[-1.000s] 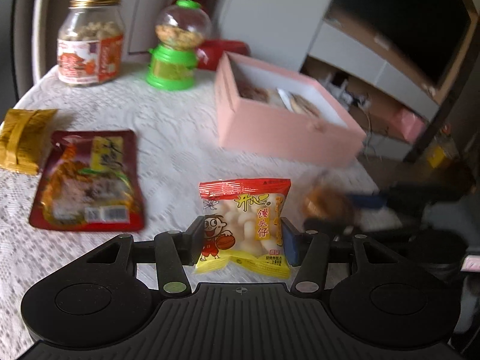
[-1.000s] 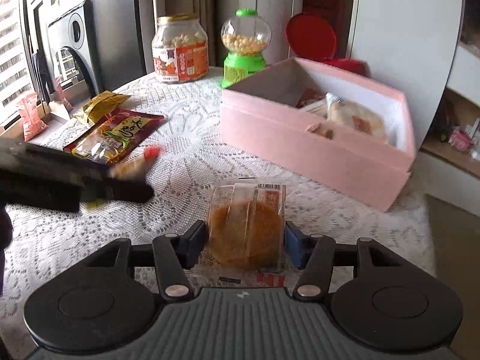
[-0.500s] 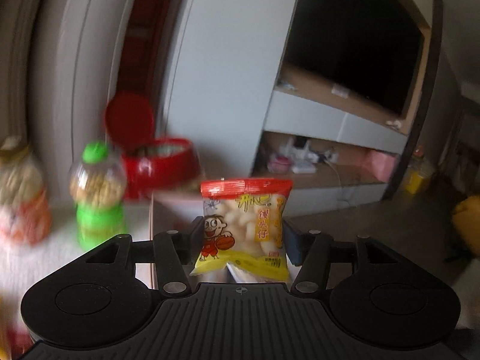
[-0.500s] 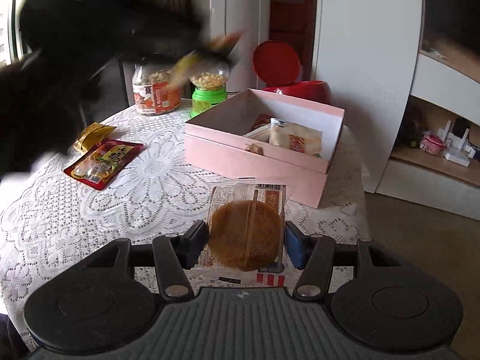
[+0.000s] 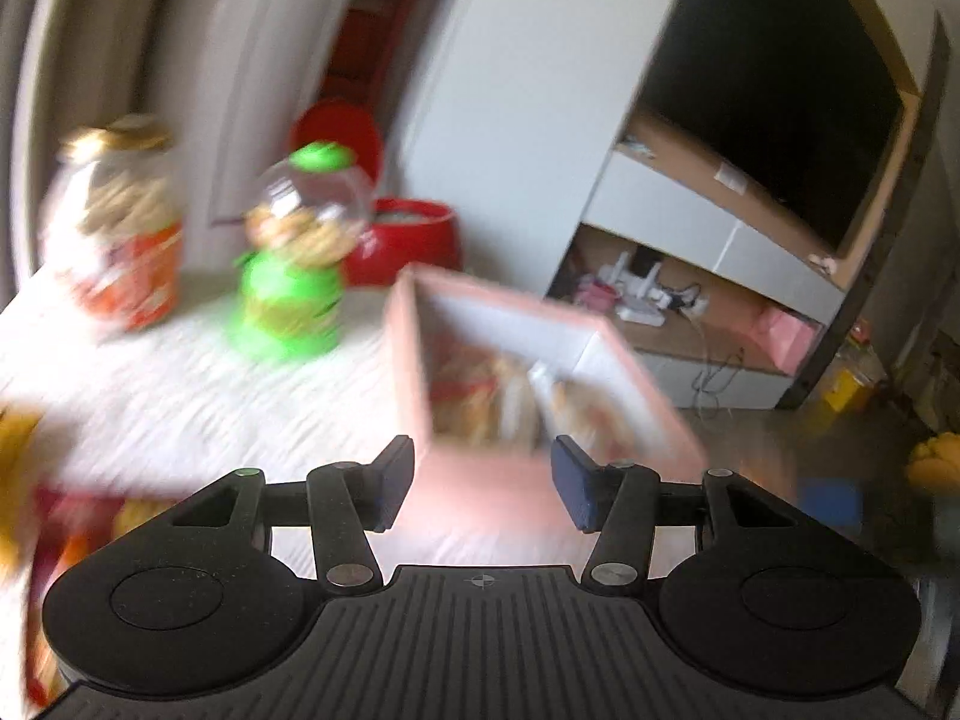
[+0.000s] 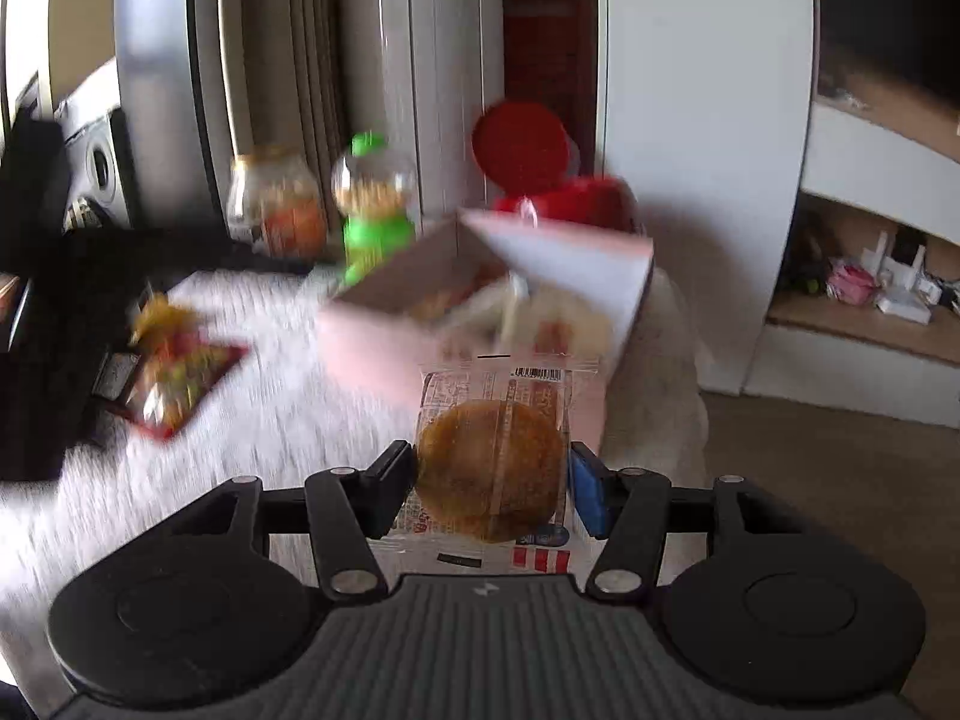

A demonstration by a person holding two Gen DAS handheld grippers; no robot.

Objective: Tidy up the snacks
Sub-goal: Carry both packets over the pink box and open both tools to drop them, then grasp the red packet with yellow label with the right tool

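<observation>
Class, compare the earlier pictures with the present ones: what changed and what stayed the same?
The left tongs let go of the yellow snack bag and are now empty and open before the pink box. The right tongs still clamp the wrapped round cake, now closer to the box.

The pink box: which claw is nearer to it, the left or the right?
Left. The empty left claw hangs right at the pink box's near wall; the right claw, holding the round pastry packet, sits slightly further back.
</observation>
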